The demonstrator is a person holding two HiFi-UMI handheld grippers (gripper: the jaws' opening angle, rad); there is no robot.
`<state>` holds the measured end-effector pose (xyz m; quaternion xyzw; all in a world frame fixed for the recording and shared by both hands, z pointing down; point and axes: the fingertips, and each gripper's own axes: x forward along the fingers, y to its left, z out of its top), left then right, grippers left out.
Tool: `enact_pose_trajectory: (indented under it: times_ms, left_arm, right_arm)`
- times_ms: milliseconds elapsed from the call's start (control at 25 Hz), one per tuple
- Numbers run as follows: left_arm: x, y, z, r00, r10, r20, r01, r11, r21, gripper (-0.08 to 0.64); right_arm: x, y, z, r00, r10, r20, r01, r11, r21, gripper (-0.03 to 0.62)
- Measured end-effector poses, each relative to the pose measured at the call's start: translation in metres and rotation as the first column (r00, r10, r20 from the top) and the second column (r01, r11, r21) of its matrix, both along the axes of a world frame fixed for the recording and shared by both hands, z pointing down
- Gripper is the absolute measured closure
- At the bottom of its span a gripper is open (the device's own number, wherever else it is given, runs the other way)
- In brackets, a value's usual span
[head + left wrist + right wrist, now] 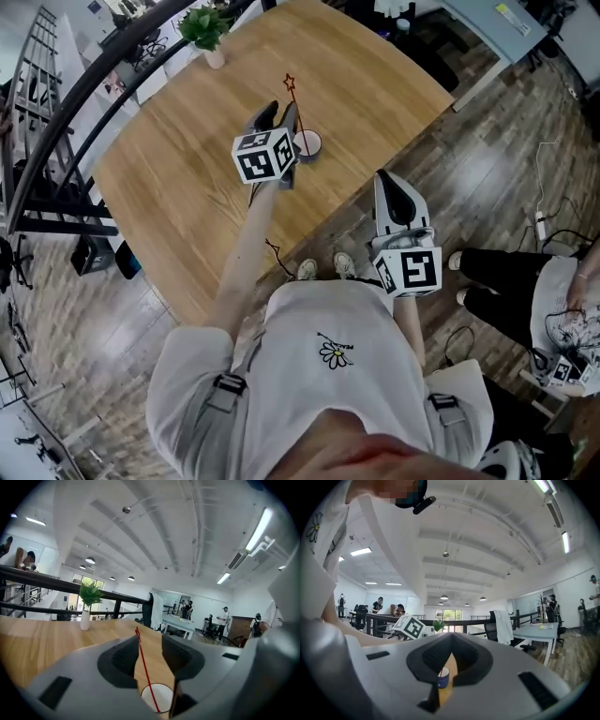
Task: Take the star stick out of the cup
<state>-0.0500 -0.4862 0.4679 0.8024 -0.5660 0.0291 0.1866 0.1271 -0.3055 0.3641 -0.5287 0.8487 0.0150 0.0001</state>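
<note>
A thin red star stick (296,108) stands in a small white-mouthed cup (307,143) on the wooden table (178,169). My left gripper (279,114) hovers right over the cup, open. In the left gripper view the star stick (143,663) rises from the cup (158,698) through the gap in my left gripper (150,641), close beside the left jaw, with no pad pressing on it. My right gripper (385,180) hangs off the table's near edge, shut and empty. From the right gripper (451,639) view the blue-sided cup (443,677) shows ahead.
A small potted plant (207,30) stands at the table's far edge. A dark railing (84,103) runs along the left side. Another person sits on the floor at the right (553,300). Cables lie on the wood floor.
</note>
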Motion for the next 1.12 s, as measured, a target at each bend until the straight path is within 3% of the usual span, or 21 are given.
enact_pose_trajectory:
  times_ms: [240,440,640,1120]
  left_arm:
    - [0.002,-0.027,0.058,1.0,0.015,0.01,-0.013,0.99,-0.142,0.395]
    - [0.008,-0.043,0.078,1.0,0.019,-0.004,-0.019,0.978,-0.208,0.371]
    - [0.01,-0.053,0.096,0.998,0.027,0.062,-0.011,0.97,-0.242,0.434]
    - [0.017,-0.057,0.101,0.997,0.046,0.061,-0.027,0.961,-0.274,0.506]
  right_arm:
    - [0.014,-0.004,0.005,0.999,0.049,-0.008,-0.049,0.999,-0.02,0.583]
    - [0.021,-0.007,0.009,0.997,0.075,-0.018,-0.076,0.997,-0.029,0.583]
    - [0.026,-0.01,0.011,0.995,0.093,-0.033,-0.094,0.995,-0.031,0.583]
    - [0.032,-0.008,0.013,0.992,0.116,-0.049,-0.118,0.992,-0.034,0.583]
